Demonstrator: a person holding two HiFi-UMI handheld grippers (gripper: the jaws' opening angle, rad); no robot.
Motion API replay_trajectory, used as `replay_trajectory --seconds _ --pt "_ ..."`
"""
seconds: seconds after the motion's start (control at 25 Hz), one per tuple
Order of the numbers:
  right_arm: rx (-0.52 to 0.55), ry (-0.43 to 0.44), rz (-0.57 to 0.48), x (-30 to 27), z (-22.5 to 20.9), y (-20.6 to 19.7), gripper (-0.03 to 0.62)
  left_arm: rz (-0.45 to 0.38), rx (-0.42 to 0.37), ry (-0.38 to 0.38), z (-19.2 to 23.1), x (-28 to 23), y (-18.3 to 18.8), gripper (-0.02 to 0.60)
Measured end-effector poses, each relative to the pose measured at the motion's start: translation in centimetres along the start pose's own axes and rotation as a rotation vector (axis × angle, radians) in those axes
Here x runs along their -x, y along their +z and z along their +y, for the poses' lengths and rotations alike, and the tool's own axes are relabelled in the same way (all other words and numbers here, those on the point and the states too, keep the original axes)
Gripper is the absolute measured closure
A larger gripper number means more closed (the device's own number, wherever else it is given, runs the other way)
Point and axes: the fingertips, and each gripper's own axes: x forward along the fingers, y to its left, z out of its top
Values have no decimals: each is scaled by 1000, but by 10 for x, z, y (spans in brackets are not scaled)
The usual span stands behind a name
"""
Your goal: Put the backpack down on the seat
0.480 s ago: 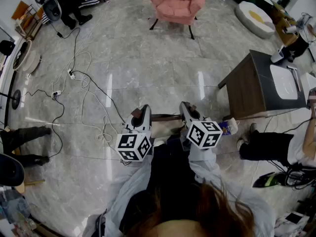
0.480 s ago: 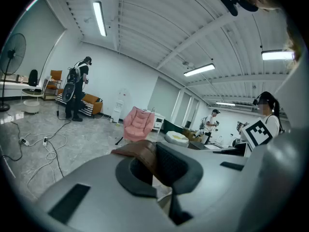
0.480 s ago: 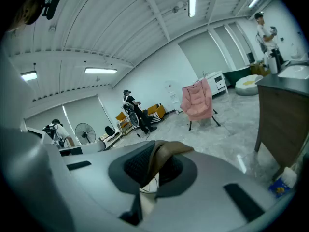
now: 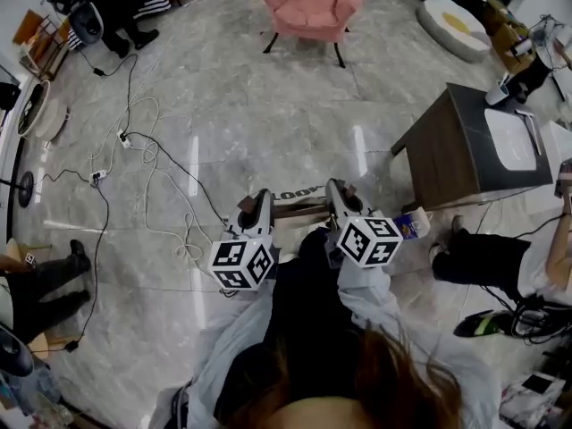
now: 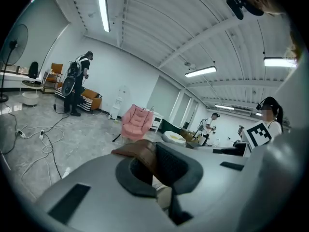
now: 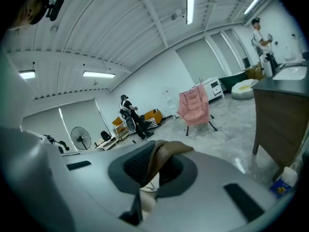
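Carry step. Left gripper (image 4: 258, 202) and right gripper (image 4: 337, 195) were each clamped tight on a brown strap (image 5: 139, 152). The dark backpack (image 4: 307, 280) apparently hung between them. The pink armchair (image 4: 315, 3) stood well apart; next move called for walking over and lowering the backpack onto the seat.

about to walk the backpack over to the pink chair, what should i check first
1. Left gripper fingers shut on a brown strap: ok.
2. Right gripper fingers shut on the other brown strap: ok.
3. Pink padded armchair seat bare: ok.
4. Armchair within reach: not ok, it stands far across the grey marble floor.
5. Loose floor cables off the straight path: ok, they lie to the left.
6. Backpack body hanging clear: cannot tell.
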Motion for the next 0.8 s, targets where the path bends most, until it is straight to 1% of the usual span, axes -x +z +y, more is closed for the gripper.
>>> replay_trajectory --seconds 0.16,0.28,0.48,0.64,0.8 --pt "8 -21 -6 -15 -11 6 582 -4 5 -8 5 -20 5 569" --pt "-21 -15 -7 -40 -21 15 582 -4 -7 -1 14 -45 11 569" --pt "-25 9 36 -96 -42 35 582 -3 -3 32 38 -102 27 569" --pt "-27 23 53 -140 -63 62 582 -12 -10 52 49 -152 43 569" --pt "-14 31 58 -177 -84 87 582 -17 12 61 58 -198 53 569"
